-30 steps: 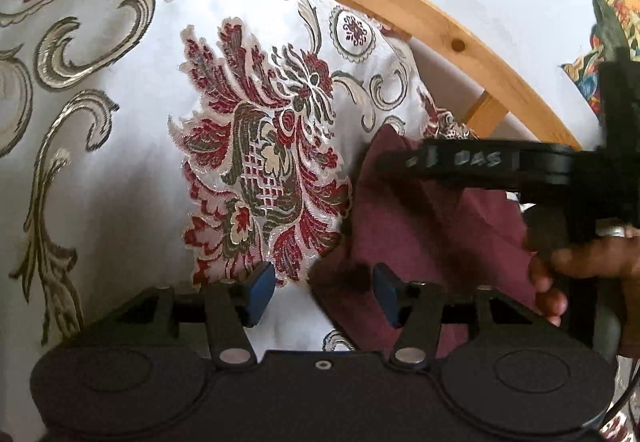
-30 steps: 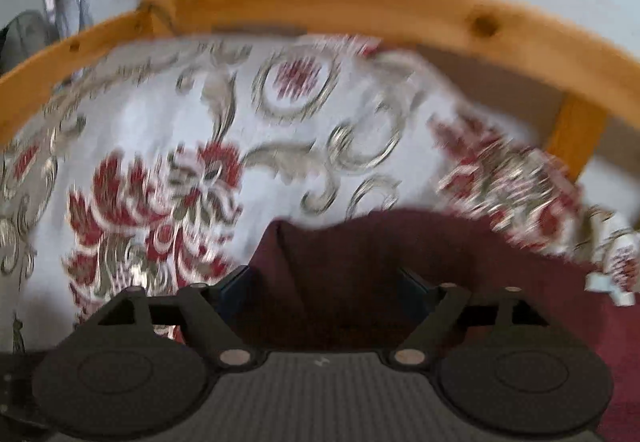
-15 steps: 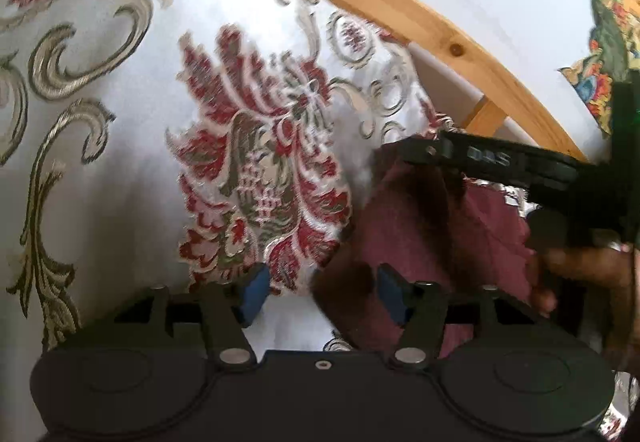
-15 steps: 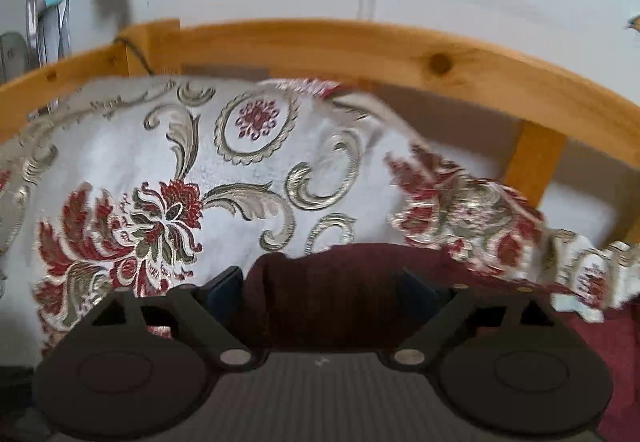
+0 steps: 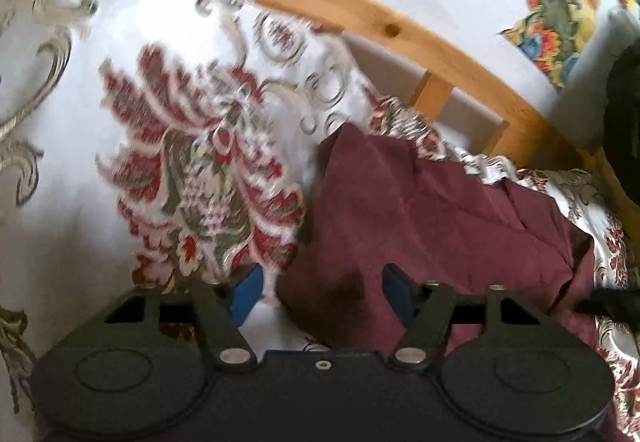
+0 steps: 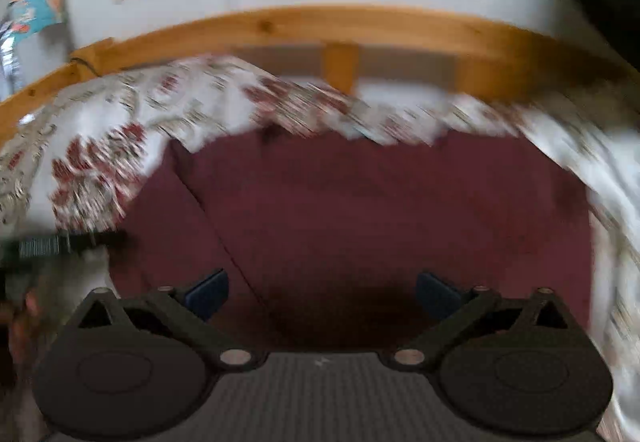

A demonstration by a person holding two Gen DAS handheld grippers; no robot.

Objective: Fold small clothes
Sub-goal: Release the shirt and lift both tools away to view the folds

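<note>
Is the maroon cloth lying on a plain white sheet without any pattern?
No. The maroon cloth lies on a white bedspread woven with red flowers and grey scrolls.

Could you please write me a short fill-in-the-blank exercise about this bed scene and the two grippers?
1. The garment lying on the patterned bedspread is ____ in colour.
2. The rail behind the bed is made of ____.
3. The pads of the right gripper are ____ in colour.
4. The left gripper has its jaws apart, so it is ____, with a corner of the garment between its fingers.

Missing words: maroon; wood; blue; open
</note>
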